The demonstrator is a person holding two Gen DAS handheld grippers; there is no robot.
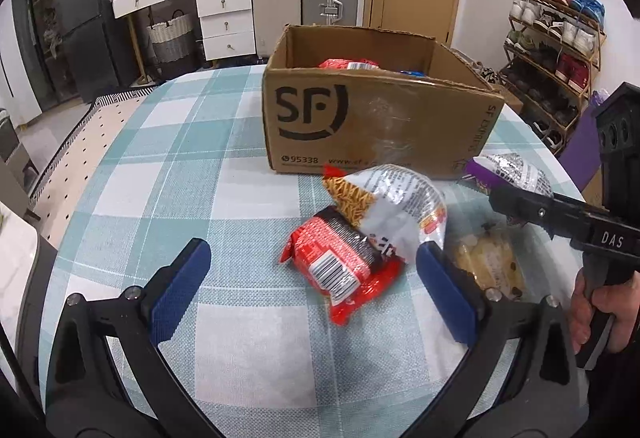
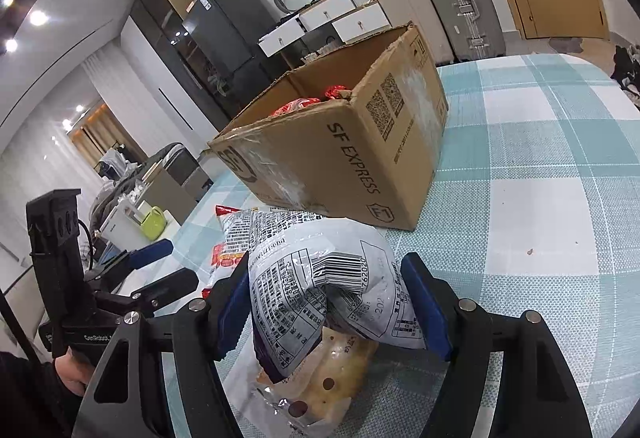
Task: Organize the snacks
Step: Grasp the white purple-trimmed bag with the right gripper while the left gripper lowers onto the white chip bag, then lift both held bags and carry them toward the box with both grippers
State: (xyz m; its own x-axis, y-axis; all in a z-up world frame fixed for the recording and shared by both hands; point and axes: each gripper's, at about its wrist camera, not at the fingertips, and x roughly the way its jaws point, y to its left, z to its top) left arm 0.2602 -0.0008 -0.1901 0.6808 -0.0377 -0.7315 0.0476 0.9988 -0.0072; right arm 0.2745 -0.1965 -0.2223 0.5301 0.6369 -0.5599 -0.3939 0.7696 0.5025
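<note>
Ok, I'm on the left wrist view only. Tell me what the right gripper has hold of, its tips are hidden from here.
Observer: The right gripper is squeezing a silver snack bag with a purple edge; the bag is crumpled between both blue pads.
Operator: Say what's under that bag.
Observer: A clear packet of pale cookies with dark chips, lying on the checked tablecloth.
Operator: Give me the box side I can't see.
Observer: The cardboard box shows SF EXPRESS lettering and two QR codes on its right side, with red wrappers inside.
</note>
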